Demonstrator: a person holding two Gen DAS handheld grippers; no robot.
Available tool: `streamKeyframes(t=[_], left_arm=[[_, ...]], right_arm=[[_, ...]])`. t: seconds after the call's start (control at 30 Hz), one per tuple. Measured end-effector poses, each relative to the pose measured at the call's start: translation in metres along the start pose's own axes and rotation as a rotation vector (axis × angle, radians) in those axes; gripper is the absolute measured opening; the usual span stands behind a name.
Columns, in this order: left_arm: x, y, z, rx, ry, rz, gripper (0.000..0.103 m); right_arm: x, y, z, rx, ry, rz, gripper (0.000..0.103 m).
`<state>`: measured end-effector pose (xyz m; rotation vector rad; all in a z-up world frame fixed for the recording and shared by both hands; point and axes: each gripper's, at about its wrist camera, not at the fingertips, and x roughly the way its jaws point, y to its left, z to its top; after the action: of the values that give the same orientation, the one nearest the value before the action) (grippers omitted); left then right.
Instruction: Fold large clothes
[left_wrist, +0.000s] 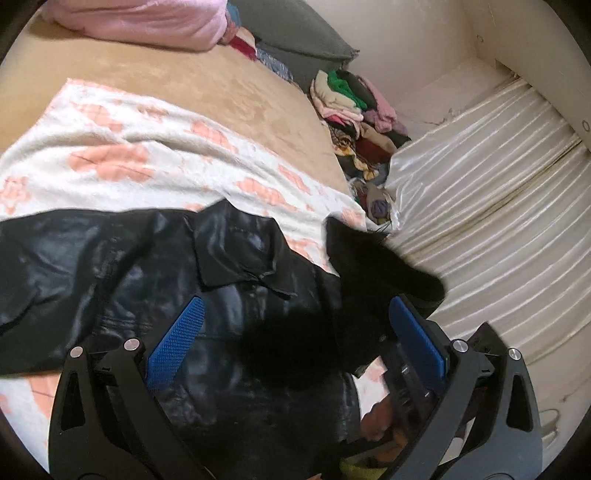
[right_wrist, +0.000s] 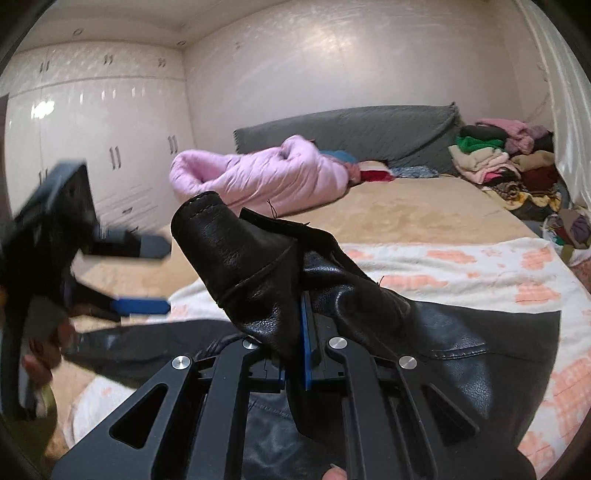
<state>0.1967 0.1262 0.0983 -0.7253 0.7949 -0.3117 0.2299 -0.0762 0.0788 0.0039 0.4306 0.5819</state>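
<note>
A black leather jacket (left_wrist: 129, 266) lies spread on a white blanket with peach patches (left_wrist: 110, 147) on the bed. My left gripper (left_wrist: 295, 301) hovers just above the jacket near its collar, open, blue pads (left_wrist: 181, 339) wide apart and nothing between them. In the right wrist view my right gripper (right_wrist: 306, 306) is shut on a bunched sleeve (right_wrist: 236, 254) of the jacket (right_wrist: 461, 350), lifted off the blanket (right_wrist: 443, 266). That raised sleeve shows as a blurred black shape (left_wrist: 369, 266) in the left wrist view. The left gripper (right_wrist: 166, 275) appears blurred at the left.
A pink padded coat (right_wrist: 266, 177) lies at the bed's far end before a grey headboard (right_wrist: 351, 129). A pile of folded clothes (right_wrist: 498, 158) sits in the far right corner. A white curtain (left_wrist: 498, 184) hangs along the bed's right side. White wardrobes (right_wrist: 92, 129) line the left wall.
</note>
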Motion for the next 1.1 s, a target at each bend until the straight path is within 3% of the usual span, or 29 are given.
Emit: streamKeyframes(t=[0.2, 0.5, 0.77, 0.87, 0.93, 0.97, 1.03, 1.1], left_arm=[[-0.011, 0.019, -0.004, -0.012, -0.018, 0.016, 0.094], [-0.004, 0.063, -0.023, -0.078, 0.023, 0.063, 0.094], [-0.004, 0.089, -0.042, -0.131, 0.056, 0.106, 0.094], [0.005, 0.096, -0.048, -0.143, 0.093, 0.128, 0.094], [0.014, 0.101, -0.052, -0.156, 0.117, 0.123, 0.094], [0.018, 0.104, -0.054, -0.167, 0.127, 0.127, 0.094], [0.028, 0.109, -0.059, -0.183, 0.152, 0.139, 0.094], [0.037, 0.113, -0.065, -0.199, 0.177, 0.146, 0.094]], right_arm=[[0.023, 0.024, -0.023, -0.062, 0.069, 0.019, 0.006], [0.061, 0.043, -0.065, -0.098, 0.206, 0.037, 0.007], [0.081, 0.059, -0.095, -0.105, 0.299, 0.059, 0.014], [0.081, 0.068, -0.099, -0.127, 0.325, 0.072, 0.027], [0.08, 0.069, -0.103, -0.128, 0.353, 0.084, 0.058], [0.079, 0.069, -0.105, -0.126, 0.364, 0.087, 0.065], [0.071, 0.065, -0.11, -0.115, 0.362, 0.088, 0.092], [0.061, 0.059, -0.112, -0.092, 0.363, 0.091, 0.094]])
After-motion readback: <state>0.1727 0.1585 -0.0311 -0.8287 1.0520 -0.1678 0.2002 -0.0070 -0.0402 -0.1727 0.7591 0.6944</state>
